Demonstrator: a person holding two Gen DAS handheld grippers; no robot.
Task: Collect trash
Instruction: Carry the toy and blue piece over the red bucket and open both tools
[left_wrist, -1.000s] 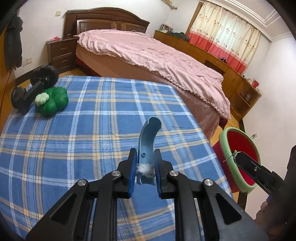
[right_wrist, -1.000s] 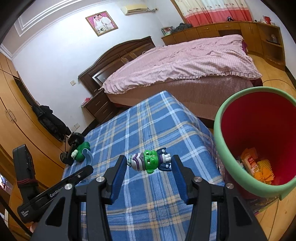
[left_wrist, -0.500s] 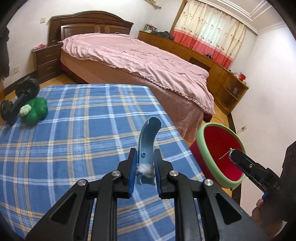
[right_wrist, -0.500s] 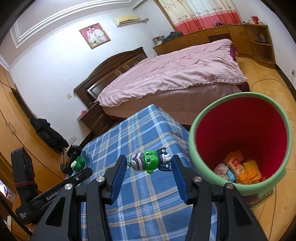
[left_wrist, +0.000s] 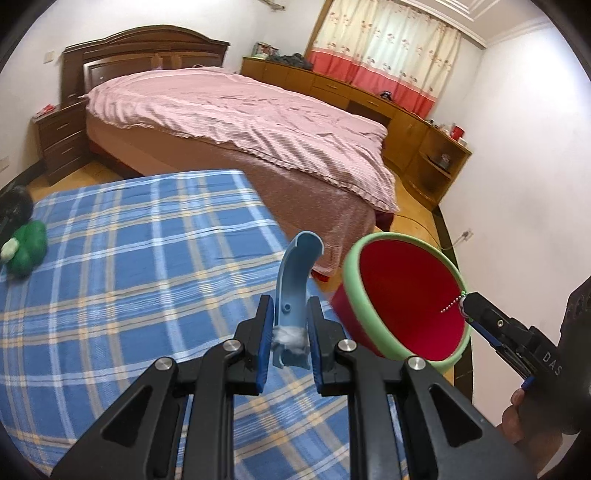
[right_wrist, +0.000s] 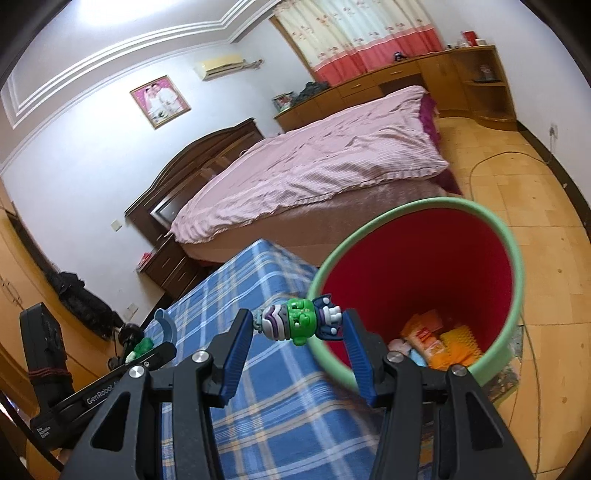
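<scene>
While both tools hang near the red bin (right_wrist: 421, 266) with the green rim, we see two loads that could each miss it. Our left tool (left_wrist: 290, 325) is clamped on a curved blue plastic piece (left_wrist: 295, 280) with a tuft of white fluff at its base; it sits over the edge of the desk (left_wrist: 129, 295), short of the bin, which stands on the floor just beside the desk. Our right tool (right_wrist: 297, 328) is clamped end to end on a small green toy figure (right_wrist: 299, 321), held over the bin's near rim.

We judge the figure the riskier one: released here, it could strike the rim and bounce to the floor, so it wants carrying further over the opening. Its bead chain (left_wrist: 451, 304), visible from the left wrist, could snag on a pad. The blue piece is long and curved, and gripped only at its base, so it may swing or tip out sideways if let go before it clears the rim. The two tools are close and could knock each other.

As for writing, "GenRobot" (right_wrist: 101, 397) reads on the left tool's side, and "DAS" (left_wrist: 550, 363) on the right one. Packets in the bin (right_wrist: 424, 336) carry print too small to read.
</scene>
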